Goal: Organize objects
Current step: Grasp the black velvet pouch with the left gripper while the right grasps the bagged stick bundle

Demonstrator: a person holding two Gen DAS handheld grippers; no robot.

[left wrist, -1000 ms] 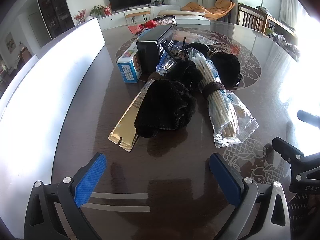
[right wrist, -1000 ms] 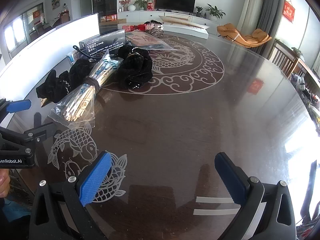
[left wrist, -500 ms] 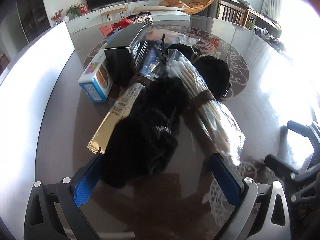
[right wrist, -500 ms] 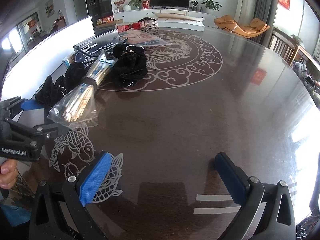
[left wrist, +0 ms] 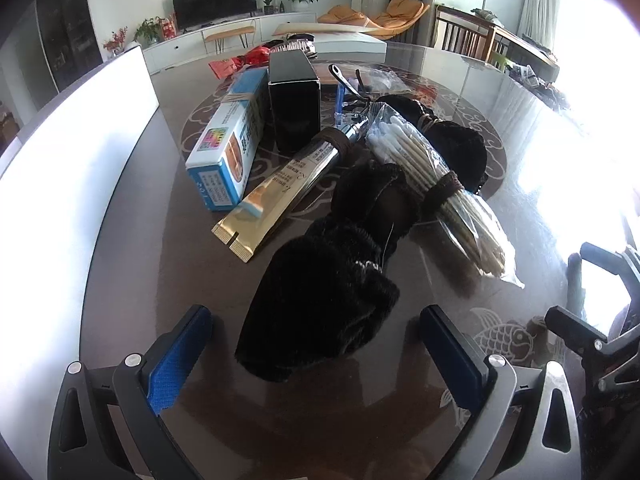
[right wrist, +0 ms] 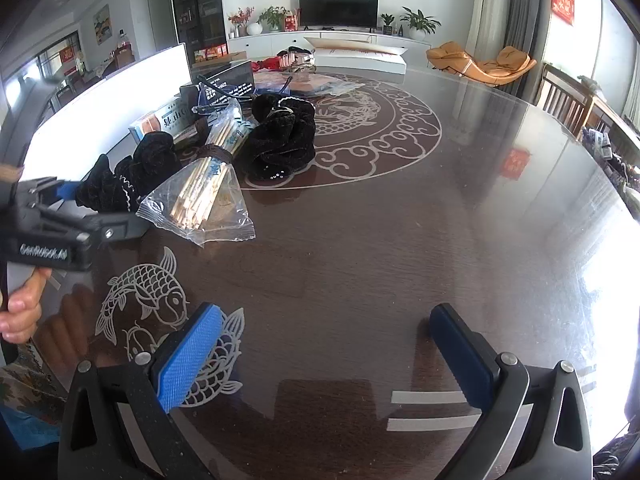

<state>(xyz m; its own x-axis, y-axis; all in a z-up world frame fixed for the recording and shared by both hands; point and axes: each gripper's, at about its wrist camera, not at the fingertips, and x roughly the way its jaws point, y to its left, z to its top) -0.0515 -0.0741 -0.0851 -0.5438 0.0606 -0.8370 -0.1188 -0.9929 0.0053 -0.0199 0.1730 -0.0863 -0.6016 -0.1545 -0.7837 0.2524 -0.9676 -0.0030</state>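
In the left wrist view, the left gripper (left wrist: 316,344) was spread wide, its blue-padded fingers (left wrist: 178,356) flanking the near end of a crumpled black velvet pouch (left wrist: 328,288) that lay on the dark, glossy round table (left wrist: 132,240); neither pad visibly touched the cloth. Beyond the pouch lay a gold foil tube (left wrist: 276,196), a blue and white carton (left wrist: 232,148), an upright black box (left wrist: 294,96), and, to the right, a clear plastic bag of wooden sticks (left wrist: 440,184) bound with a brown band, partly resting on a second black velvet bundle (left wrist: 456,144). In the right wrist view, the right gripper (right wrist: 324,356) hung open over bare table near a white fish motif (right wrist: 148,288), holding nothing. At the left edge, a hand (right wrist: 22,312) held the left gripper's black body, its tips at the pouch beside the bag of sticks.
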